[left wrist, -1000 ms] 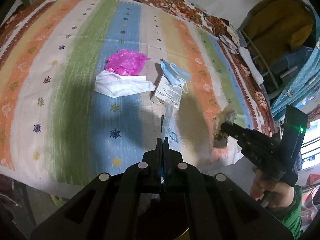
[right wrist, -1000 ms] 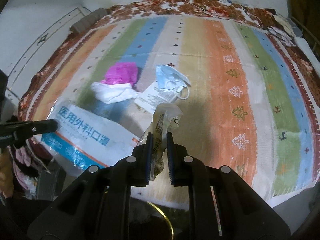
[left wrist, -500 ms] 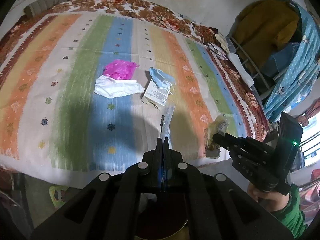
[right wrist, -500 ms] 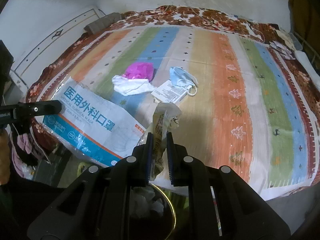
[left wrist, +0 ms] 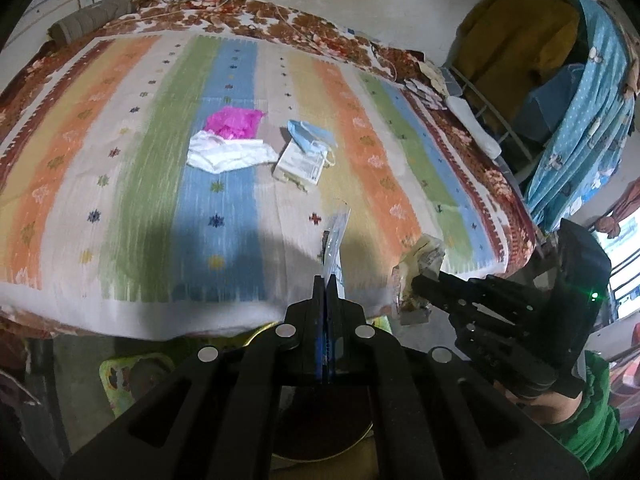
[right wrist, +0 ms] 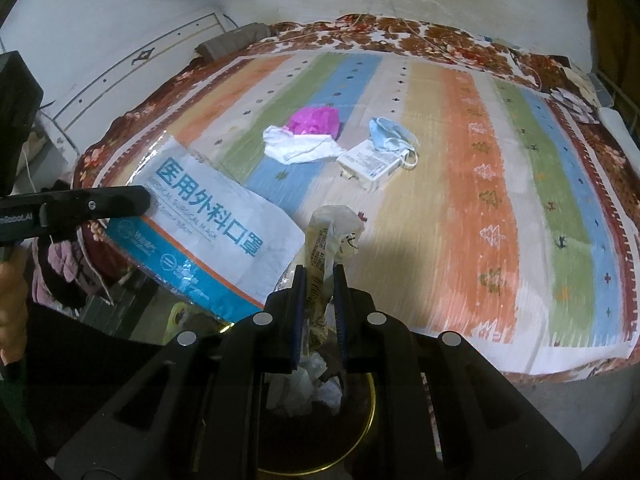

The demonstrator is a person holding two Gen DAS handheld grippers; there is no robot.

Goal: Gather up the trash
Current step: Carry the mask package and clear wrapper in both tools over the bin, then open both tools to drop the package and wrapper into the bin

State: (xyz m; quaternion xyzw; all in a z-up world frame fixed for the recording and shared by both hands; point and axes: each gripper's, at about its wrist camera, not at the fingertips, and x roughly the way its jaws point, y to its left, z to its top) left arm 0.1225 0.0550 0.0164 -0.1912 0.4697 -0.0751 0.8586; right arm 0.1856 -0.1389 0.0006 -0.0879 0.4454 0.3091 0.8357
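My left gripper [left wrist: 326,284] is shut on a flat white-and-blue mask package [right wrist: 208,232], which the left wrist view shows edge-on. My right gripper [right wrist: 318,280] is shut on a crumpled cream wrapper [right wrist: 332,228]. Both hang past the bed's near edge, above a gold-rimmed bin [right wrist: 372,412] with white tissues [right wrist: 304,384] inside. On the striped blanket [left wrist: 120,160] lie a pink bag [left wrist: 234,120], a white bag [left wrist: 228,156], a blue face mask [left wrist: 310,132] and a small white box [left wrist: 300,164].
A rack of hung clothes [left wrist: 520,60] and a blue dotted cloth [left wrist: 580,120] stand right of the bed. A yellow-green item [left wrist: 120,376] lies on the floor. A hand with a green sleeve [left wrist: 592,412] holds the right gripper.
Both grippers have drawn back from the bed with their loads still held. The bed's near edge and the bin now show beneath them.
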